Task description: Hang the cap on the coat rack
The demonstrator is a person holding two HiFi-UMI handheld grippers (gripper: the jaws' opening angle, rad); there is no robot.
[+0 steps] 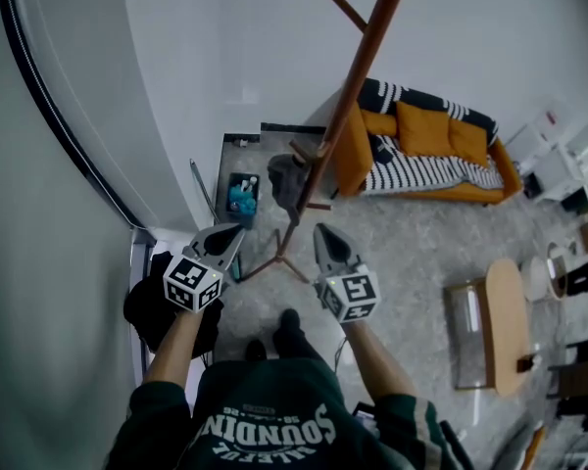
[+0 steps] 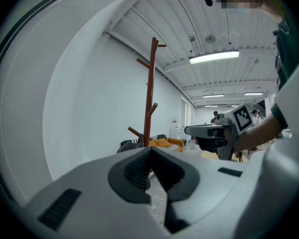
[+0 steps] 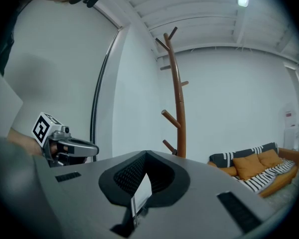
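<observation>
A brown wooden coat rack point(image 1: 348, 106) stands ahead of me by the white wall. A dark grey cap point(image 1: 286, 177) hangs on one of its lower pegs. In the left gripper view the rack point(image 2: 150, 93) rises straight ahead, with the cap point(image 2: 125, 145) low beside its pole. The right gripper view shows the rack point(image 3: 178, 108) with bare pegs. My left gripper point(image 1: 230, 231) and right gripper point(image 1: 323, 231) are side by side short of the rack's base, both shut and empty. Each gripper camera sees the other gripper: the right point(image 2: 189, 130) and the left point(image 3: 94, 147).
An orange sofa point(image 1: 431, 145) with a striped blanket is behind the rack. A wooden coffee table point(image 1: 508, 323) is at the right. A small bin point(image 1: 242, 199) holding blue items sits by the wall. A black bundle point(image 1: 157, 302) lies at my left.
</observation>
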